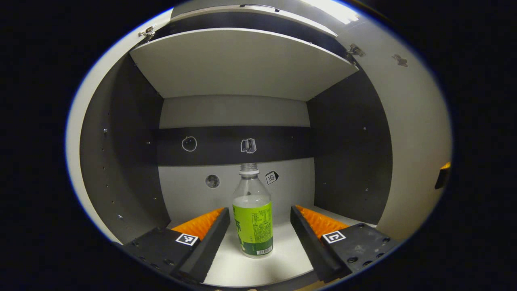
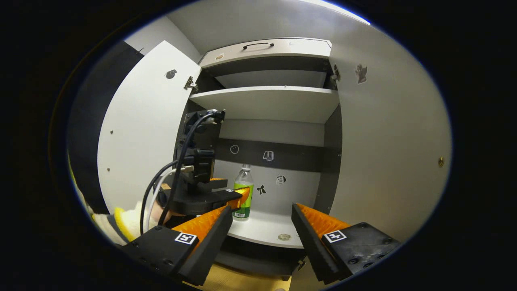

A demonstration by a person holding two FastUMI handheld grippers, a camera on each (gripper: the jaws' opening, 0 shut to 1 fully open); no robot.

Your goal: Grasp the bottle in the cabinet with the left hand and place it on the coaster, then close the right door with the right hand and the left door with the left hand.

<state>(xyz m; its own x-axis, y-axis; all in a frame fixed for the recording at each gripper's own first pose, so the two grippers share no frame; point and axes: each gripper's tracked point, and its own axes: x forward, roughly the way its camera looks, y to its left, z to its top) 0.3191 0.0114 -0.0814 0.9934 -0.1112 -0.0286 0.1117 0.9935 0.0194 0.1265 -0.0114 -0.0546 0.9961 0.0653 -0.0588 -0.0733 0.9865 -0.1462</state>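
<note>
A clear bottle point(image 1: 252, 220) with a green label and a white cap stands upright on the cabinet's lower shelf point(image 1: 258, 268). My left gripper point(image 1: 259, 210) is open, a finger on each side of the bottle with a gap both ways. In the right gripper view the left gripper point(image 2: 231, 186), held by a hand point(image 2: 131, 220), reaches into the cabinet beside the bottle point(image 2: 243, 190). My right gripper point(image 2: 261, 208) hangs open in front of the cabinet, farther back, with nothing between its fingers.
Both doors stand wide: the left door point(image 2: 141, 129) and the right door point(image 2: 387, 141). An upper shelf point(image 1: 242, 64) roofs the bottle's compartment. A small round disc point(image 2: 284, 237) lies near the shelf's front edge. A drawer with a handle point(image 2: 258, 44) sits on top.
</note>
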